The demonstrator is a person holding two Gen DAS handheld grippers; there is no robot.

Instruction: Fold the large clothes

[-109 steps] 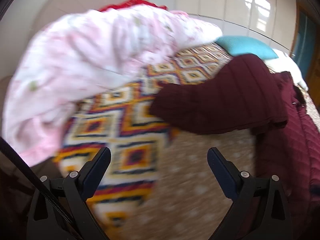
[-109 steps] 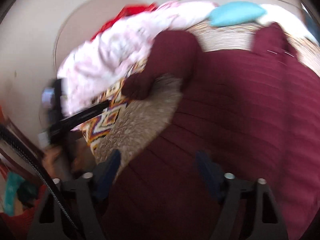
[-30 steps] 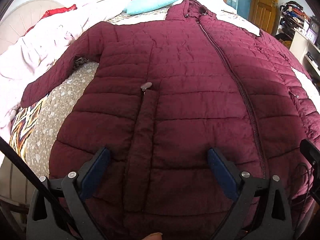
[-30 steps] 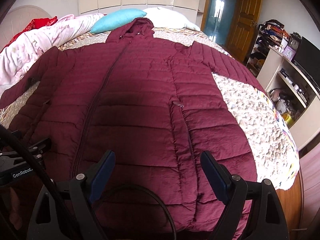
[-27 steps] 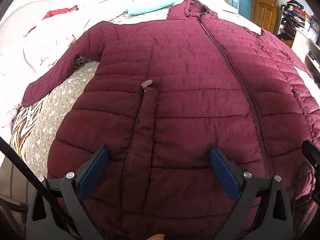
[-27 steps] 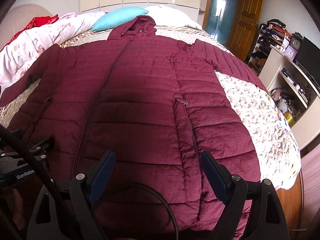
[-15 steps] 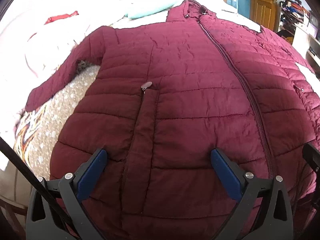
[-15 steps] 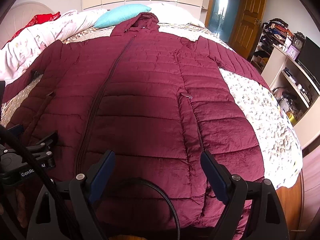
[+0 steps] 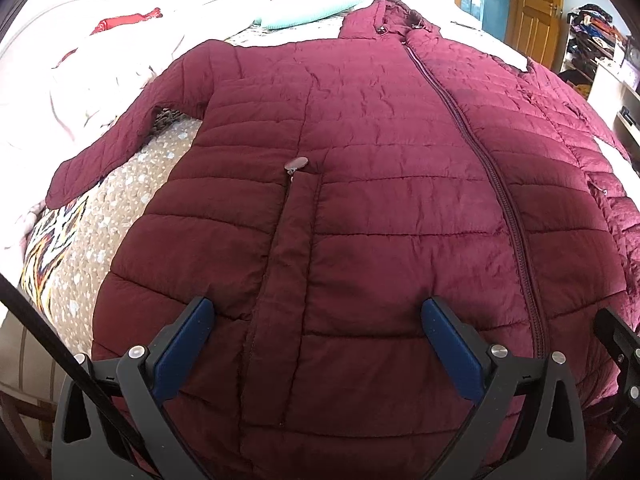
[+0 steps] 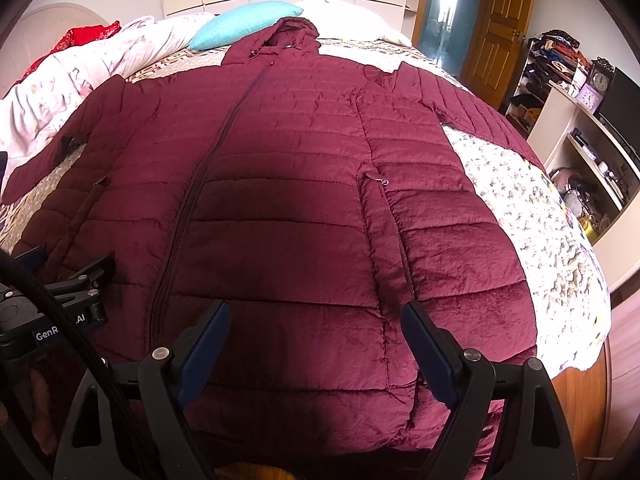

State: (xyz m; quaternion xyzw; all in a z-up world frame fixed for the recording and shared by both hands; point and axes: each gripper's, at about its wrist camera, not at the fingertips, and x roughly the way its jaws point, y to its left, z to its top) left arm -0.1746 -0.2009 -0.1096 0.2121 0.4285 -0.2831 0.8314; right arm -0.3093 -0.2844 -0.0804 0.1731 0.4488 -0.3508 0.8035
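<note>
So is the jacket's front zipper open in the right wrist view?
No, the zipper runs closed from the hem up to the hood, and the jacket lies flat on the bed.

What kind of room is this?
It looks like a bedroom. A big maroon coat is spread out on a bed with a turquoise pillow at its head, and shelves with a clock stand by the wooden door.

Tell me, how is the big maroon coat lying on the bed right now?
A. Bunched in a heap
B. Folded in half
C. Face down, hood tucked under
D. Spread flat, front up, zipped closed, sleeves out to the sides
D: the maroon coat lies flat with its zipper closed and facing up, both sleeves spread on the bed.
</note>
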